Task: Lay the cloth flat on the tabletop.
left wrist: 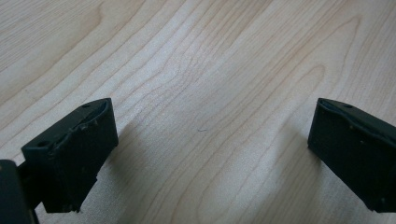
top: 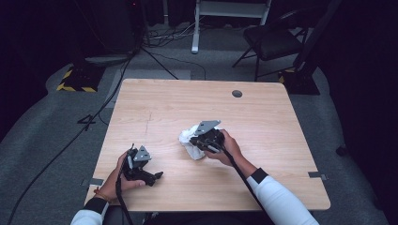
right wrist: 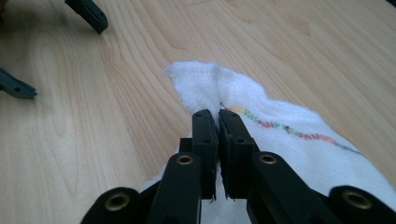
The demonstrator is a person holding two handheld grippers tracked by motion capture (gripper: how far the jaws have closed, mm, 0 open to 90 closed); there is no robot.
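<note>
right gripper (right wrist: 218, 122): jaws pressed together on a pinched fold of the white towel (right wrist: 280, 140), seen low in the middle of the right gripper view; a peak of cloth standing up just past the jaw tips, a stitched line of coloured thread running off toward the right edge of that frame. in the high view, same right gripper (top: 202, 138) just right of the frame's centre, grey plate on top, held by the right hand (top: 227, 149), white sleeve trailing down to the lower right. towel (top: 190, 140) bunched in a small heap beneath and left of that gripper, resting on the surface (top: 263, 122) near its middle.

left gripper (left wrist: 210, 144): jaws wide apart, one at the lower left and one at the right edge of the left gripper view, with bare wood grain between them and nothing gripped. in the high view, left gripper (top: 157, 176) at the lower left of the surface, held low in the left hand (top: 119, 178), well apart from the towel. its two jaw tips visible too at the upper left of the right gripper view.

beyond the surface: grey carpet, cables, a black chair (top: 272, 40) at the upper right of the high view.
</note>
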